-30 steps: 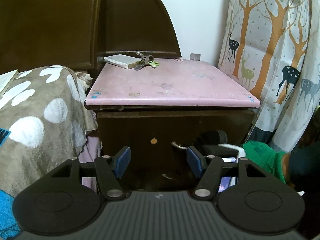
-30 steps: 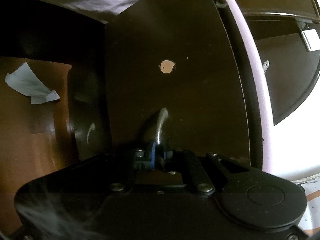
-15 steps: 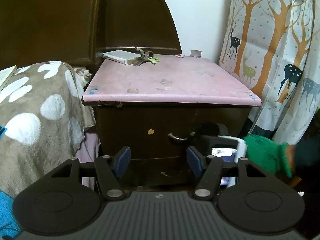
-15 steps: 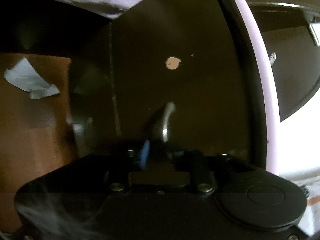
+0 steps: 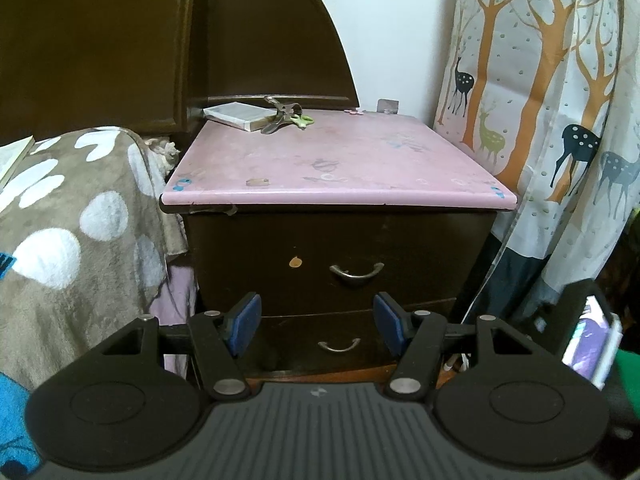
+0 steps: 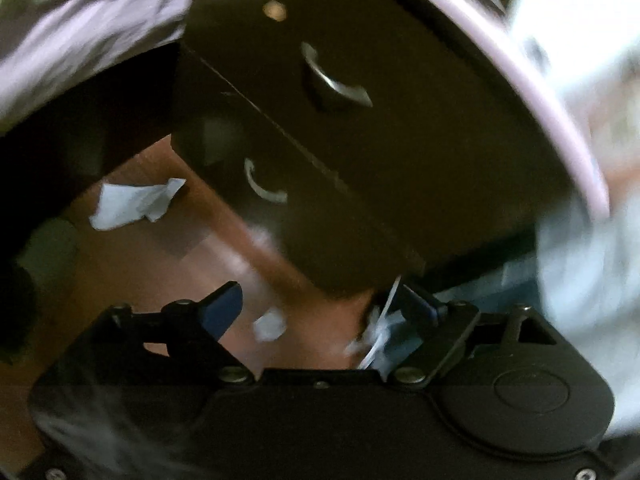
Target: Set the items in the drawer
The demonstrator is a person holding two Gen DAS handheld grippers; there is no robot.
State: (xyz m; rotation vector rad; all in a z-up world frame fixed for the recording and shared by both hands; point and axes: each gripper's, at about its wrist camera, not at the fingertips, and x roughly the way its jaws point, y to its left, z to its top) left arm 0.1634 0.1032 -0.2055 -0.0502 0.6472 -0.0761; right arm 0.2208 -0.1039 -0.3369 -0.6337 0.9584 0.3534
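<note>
A dark nightstand with a pink top has two shut drawers. The upper drawer has a metal handle; the lower drawer has a handle too. On the top at the back lie a flat white box, a metal clip and green scissors. My left gripper is open and empty, facing the drawers from a short way back. My right gripper is open and empty, tilted, below both handles; its view is blurred.
A spotted blanket covers the bed at the left. A deer-print curtain hangs at the right. The right hand's device shows at the lower right. Paper scraps lie on the wooden floor.
My right gripper let go of the upper drawer handle, opened and pulled back down to the right. The upper drawer went from pulled out to shut. My left gripper backed away.
</note>
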